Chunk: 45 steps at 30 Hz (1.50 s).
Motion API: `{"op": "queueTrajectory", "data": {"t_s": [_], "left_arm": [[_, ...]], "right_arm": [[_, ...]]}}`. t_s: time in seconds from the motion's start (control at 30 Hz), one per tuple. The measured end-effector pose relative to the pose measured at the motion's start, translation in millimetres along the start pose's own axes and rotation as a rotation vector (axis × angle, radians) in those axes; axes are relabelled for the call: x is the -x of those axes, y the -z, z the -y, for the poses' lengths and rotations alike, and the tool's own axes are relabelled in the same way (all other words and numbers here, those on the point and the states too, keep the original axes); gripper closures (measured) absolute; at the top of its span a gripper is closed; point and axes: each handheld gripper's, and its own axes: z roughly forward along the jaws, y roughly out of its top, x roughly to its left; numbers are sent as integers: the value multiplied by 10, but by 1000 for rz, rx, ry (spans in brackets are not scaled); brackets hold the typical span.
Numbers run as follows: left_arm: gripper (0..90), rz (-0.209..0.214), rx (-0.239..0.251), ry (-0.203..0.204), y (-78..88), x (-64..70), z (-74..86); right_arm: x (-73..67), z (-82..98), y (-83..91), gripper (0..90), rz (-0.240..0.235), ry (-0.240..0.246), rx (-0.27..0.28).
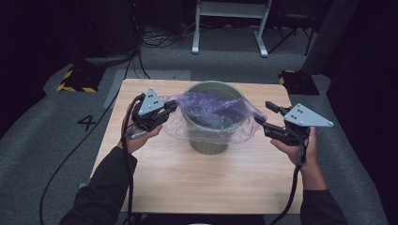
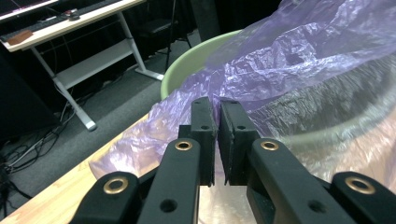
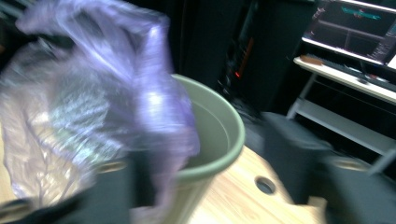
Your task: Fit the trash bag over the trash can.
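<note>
A thin purple plastic bag (image 1: 212,112) is being draped over the rim of a green bin (image 1: 209,143), which is standing on the wooden table (image 1: 197,178) near the middle of its far edge. The bag's left side is being pinched between the nearly closed jaws of the left gripper (image 1: 165,110), film caught between the pads. At the bag's right edge, the right gripper (image 1: 264,115) is being held with jaws partly apart; whether film is gripped cannot be told.
</note>
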Motion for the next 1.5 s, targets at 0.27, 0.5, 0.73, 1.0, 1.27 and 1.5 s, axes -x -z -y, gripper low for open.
{"op": "queueTrajectory", "data": {"t_s": [0.27, 0.5, 0.73, 1.0, 1.27, 1.5], "left_arm": [[880, -20, -27, 13, -140, -96, -18], [829, -48, -75, 62, -351, -257, 3], [805, -50, -101, 110, -507, -358, 103], [873, -21, -111, 162, -673, -454, 215], [874, -15, -156, 178, -870, -487, 325], [878, -8, -184, 188, -1017, -498, 404]], "right_arm": [[172, 151, -277, 835, -21, -85, -126], [339, 273, -581, 863, 28, -155, -191], [417, 382, -806, 863, 39, -201, -232], [469, 497, -1026, 860, 35, -242, -267], [521, 569, -1150, 864, 2, -306, -283], [532, 636, -1268, 865, -9, -328, -317]]}}
